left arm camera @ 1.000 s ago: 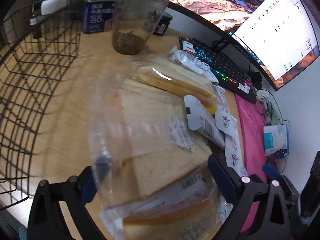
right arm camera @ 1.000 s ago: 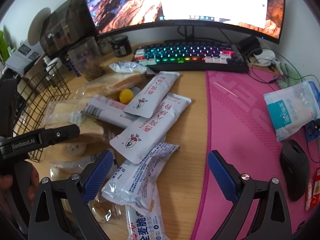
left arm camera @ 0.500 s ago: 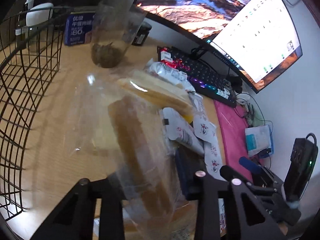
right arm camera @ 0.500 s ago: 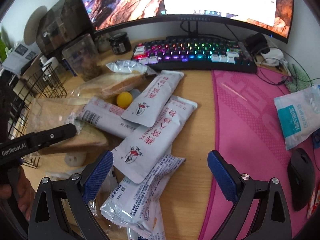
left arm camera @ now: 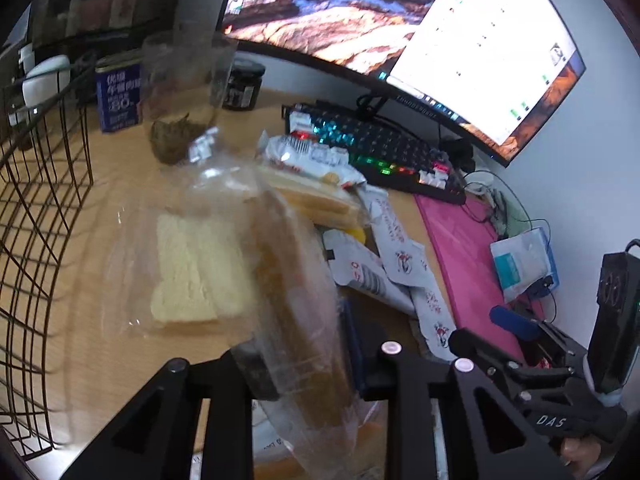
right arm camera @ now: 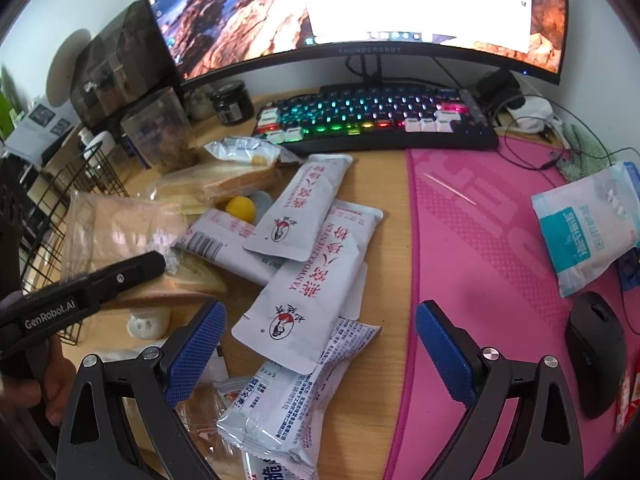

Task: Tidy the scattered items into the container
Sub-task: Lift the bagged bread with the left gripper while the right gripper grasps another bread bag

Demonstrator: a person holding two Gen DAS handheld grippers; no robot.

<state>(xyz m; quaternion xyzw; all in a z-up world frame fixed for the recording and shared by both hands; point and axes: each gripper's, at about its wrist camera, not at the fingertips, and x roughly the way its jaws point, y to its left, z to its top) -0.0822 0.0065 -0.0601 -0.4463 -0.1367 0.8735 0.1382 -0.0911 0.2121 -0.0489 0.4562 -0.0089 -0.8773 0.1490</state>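
My left gripper point(left arm camera: 308, 360) has its jaws closing on a clear bag of sliced bread point(left arm camera: 288, 280); the pads press on the bag, which stands tilted on edge just above the desk. In the right wrist view the same bag point(right arm camera: 120, 232) hangs at the left under one black finger point(right arm camera: 132, 270). The black wire basket point(left arm camera: 36, 200) stands to the left of it. My right gripper point(right arm camera: 320, 344) is open above a pile of white snack packets point(right arm camera: 312, 280), holding nothing. A second bread bag point(right arm camera: 224, 180) and a yellow ball point(right arm camera: 240, 207) lie behind the pile.
A lit keyboard point(right arm camera: 376, 120) and a wide monitor point(right arm camera: 360, 8) fill the back. A pink mat point(right arm camera: 480, 260) with a black mouse point(right arm camera: 596, 352) and a blue-white pack point(right arm camera: 588, 232) lies right. A clear tub point(left arm camera: 180, 92), a dark jar point(left arm camera: 242, 86) and a blue box point(left arm camera: 120, 96) stand near the basket.
The left jaws went from wide open to closed on the bread bag, then lifted it and tipped it on edge. The right gripper stayed open and barely moved.
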